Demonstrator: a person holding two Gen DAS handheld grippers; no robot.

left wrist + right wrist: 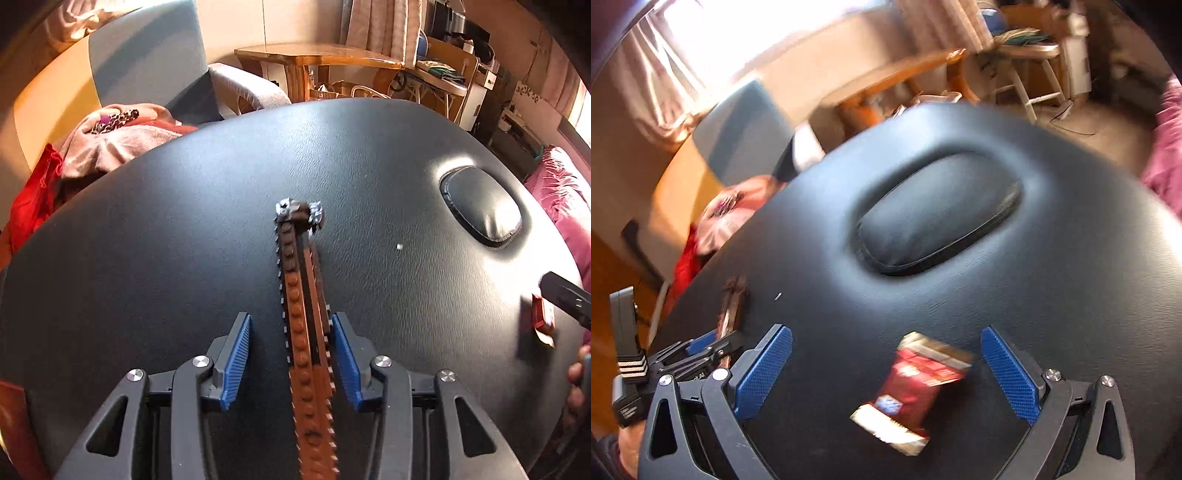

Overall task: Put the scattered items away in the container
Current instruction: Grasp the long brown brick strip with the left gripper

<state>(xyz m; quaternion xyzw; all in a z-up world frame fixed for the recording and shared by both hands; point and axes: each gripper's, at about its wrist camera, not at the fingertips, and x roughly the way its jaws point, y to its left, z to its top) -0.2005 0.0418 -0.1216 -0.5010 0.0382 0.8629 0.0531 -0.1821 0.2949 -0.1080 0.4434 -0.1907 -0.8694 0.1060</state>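
While both grippers sit low over the black padded table (221, 221), its oval inset cushion (480, 210) lies far right. Left gripper (291, 354) is spread wide, unclenched, straddling the long brown brick-built piece (301, 325), right pad looks close to touching it. Right gripper (886, 373) is spread wide too, the small red packet (916, 387) flat between its pads, untouched; view blurred.

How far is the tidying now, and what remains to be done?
Nothing looks done: no container shows in either view. The left gripper is open around the long brown brick piece, which lies on the black table; one finger seems close to touching it. The right gripper is open over the red packet, not gripped. Both items remain to be lifted and stored.
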